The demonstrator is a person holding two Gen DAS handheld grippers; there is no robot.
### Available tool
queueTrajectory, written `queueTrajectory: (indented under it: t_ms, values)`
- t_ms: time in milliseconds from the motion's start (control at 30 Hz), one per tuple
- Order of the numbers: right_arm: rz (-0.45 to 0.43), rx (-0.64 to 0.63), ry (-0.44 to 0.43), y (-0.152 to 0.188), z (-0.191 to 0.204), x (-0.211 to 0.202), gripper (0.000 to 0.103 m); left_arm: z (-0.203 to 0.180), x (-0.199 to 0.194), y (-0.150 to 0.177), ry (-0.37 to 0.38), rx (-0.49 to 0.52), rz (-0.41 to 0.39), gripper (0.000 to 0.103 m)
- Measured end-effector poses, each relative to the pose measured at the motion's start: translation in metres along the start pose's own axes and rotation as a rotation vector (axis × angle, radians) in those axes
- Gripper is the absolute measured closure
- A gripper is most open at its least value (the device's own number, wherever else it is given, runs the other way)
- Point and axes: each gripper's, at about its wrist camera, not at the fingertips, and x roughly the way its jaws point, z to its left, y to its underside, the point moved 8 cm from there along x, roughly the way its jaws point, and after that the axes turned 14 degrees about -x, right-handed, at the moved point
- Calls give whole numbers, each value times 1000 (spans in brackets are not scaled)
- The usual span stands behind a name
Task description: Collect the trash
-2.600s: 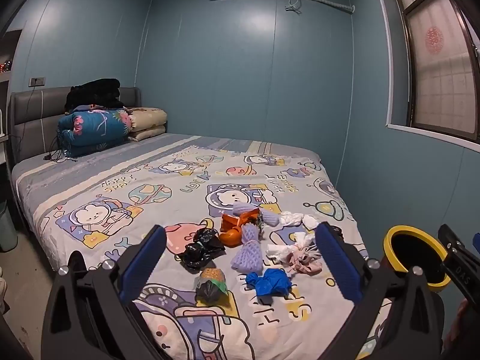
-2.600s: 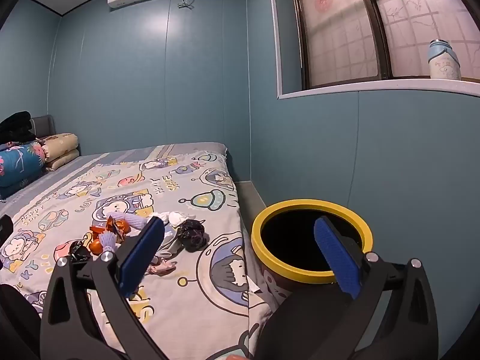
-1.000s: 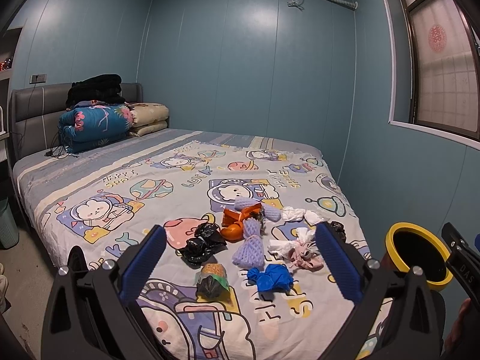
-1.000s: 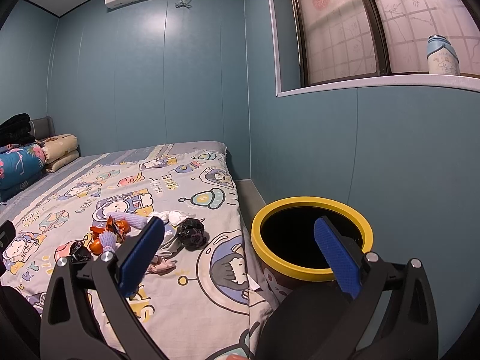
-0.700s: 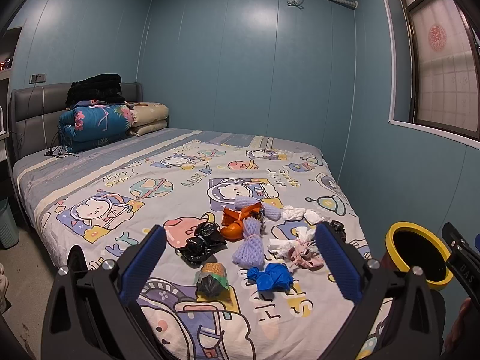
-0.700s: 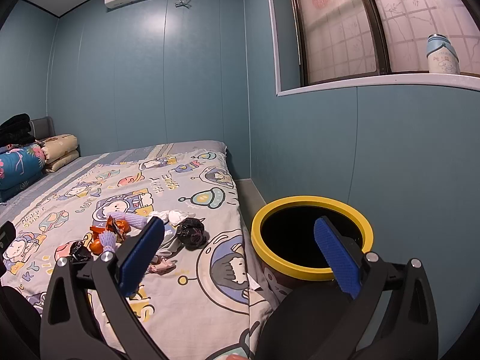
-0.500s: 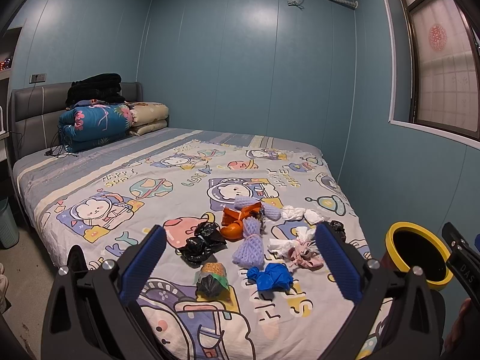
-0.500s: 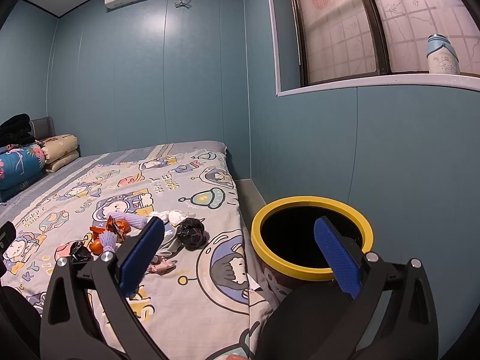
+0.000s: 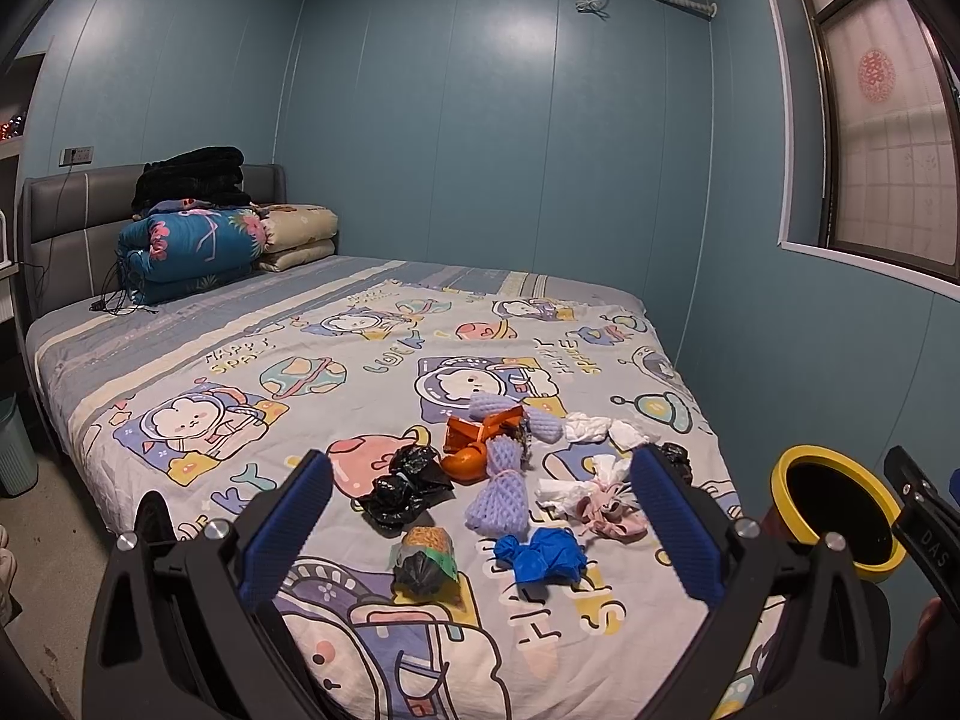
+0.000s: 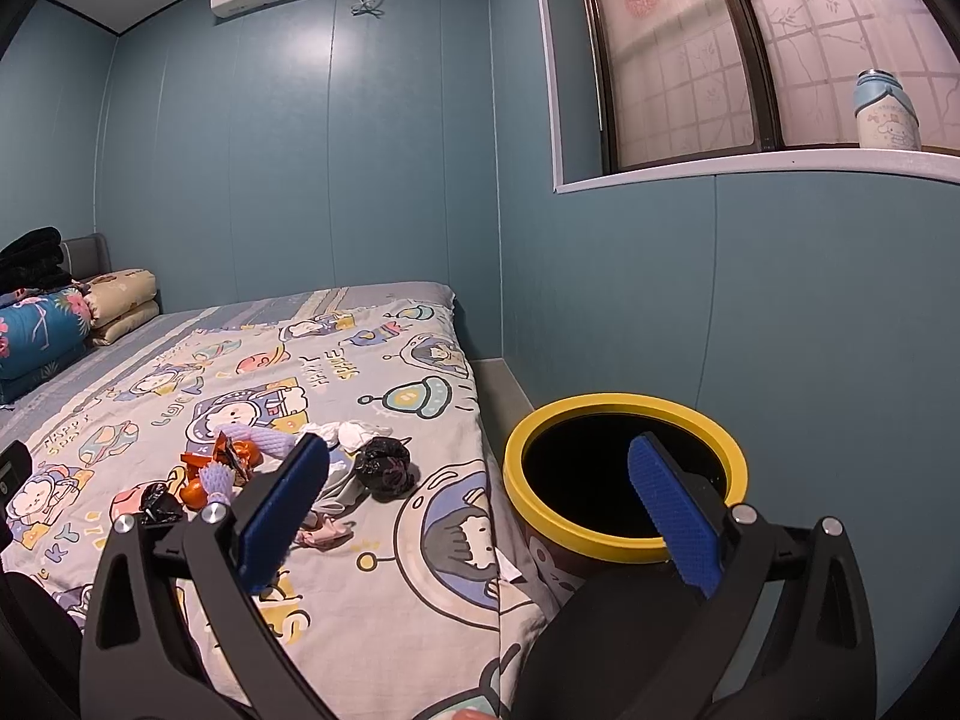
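Observation:
Trash lies in a loose pile on the bed's near right part: a blue crumpled bag (image 9: 540,555), a purple foam net (image 9: 501,492), a black bag (image 9: 402,483), an orange wrapper (image 9: 474,438), white tissues (image 9: 591,427), pink scraps (image 9: 609,513) and a dark wrapped lump (image 9: 423,564). A yellow-rimmed bin (image 10: 627,474) stands on the floor right of the bed; it also shows in the left wrist view (image 9: 837,507). My left gripper (image 9: 480,531) is open and empty above the pile's near side. My right gripper (image 10: 480,516) is open and empty, held near the bin.
The bed (image 9: 240,372) with a cartoon sheet fills the room's middle. Folded quilts (image 9: 192,252) lie at the headboard. A blue wall and a windowsill with a bottle (image 10: 885,114) are on the right. A small teal bin (image 9: 12,444) stands left of the bed.
Both grippers have stayed almost still over the last second. Since 2.6 s ago the left view has shifted back slightly. Nothing was picked up.

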Motion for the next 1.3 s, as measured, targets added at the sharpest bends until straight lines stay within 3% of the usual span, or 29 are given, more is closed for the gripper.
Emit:
queueTrajectory:
  t_ms: [967,1133,1300]
  values:
    - [11,-1,-13,-1,1,4,7,2,1,-2,-1,-5,3,7]
    - [52,-21,-67,1,10,21,7,6,5,-3,2,-1,10,7]
    - [84,-57,-162,3,24,53,7,21,28,-2,18,-9,84,7]
